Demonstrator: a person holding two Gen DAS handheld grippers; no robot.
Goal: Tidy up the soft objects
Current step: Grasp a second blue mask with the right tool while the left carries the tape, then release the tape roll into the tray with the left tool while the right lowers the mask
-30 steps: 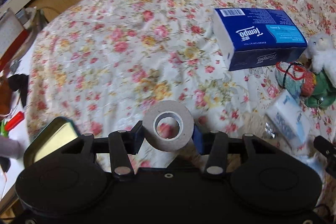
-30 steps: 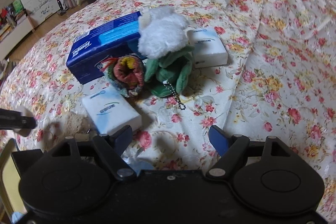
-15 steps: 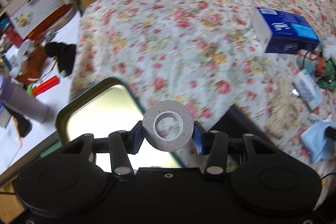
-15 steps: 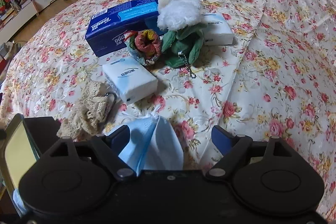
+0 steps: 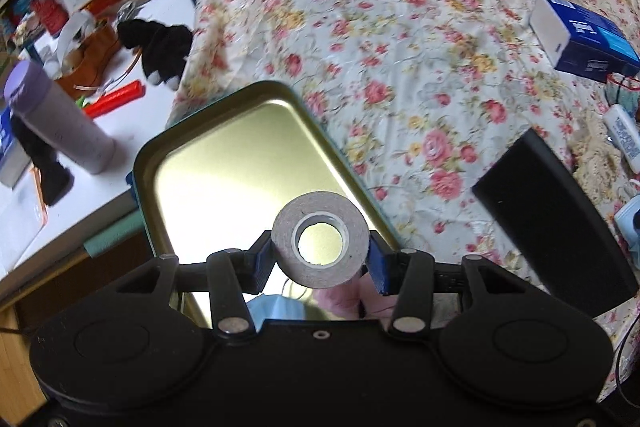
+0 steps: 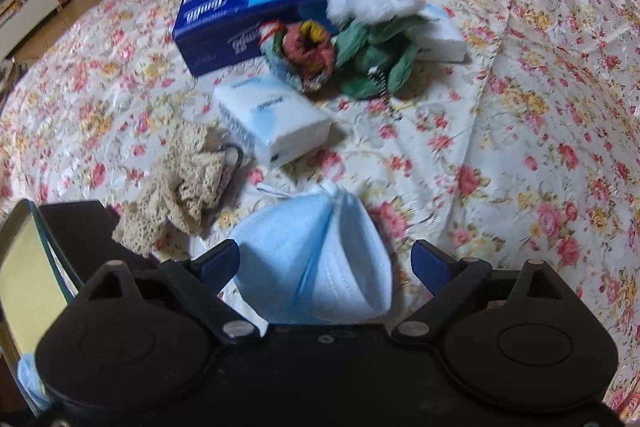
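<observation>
Our left gripper (image 5: pixel 320 259) pinches a grey tape roll (image 5: pixel 319 245) between its blue pads, the roll's hole facing us. It hangs over the near right part of a shiny metal tin (image 5: pixel 224 163), which sits at the left edge of the flowered bedspread (image 5: pixel 400 47). A bit of blue mask shows in the tin below the roll. Just right of the tin lies a black lid (image 5: pixel 552 223).

Our right gripper (image 6: pixel 324 263) is spreading its jaws, and a blue face mask (image 6: pixel 320 259) lies between them on the spread; the pads do not press it. Left of the mask sits a beige lace bundle (image 6: pixel 184 183). Farther off lie a white tissue pack (image 6: pixel 276 119), a knitted pouch (image 6: pixel 304 55), a white-and-green plush (image 6: pixel 376 27) and a blue tissue box (image 6: pixel 248 15), all close together.
</observation>
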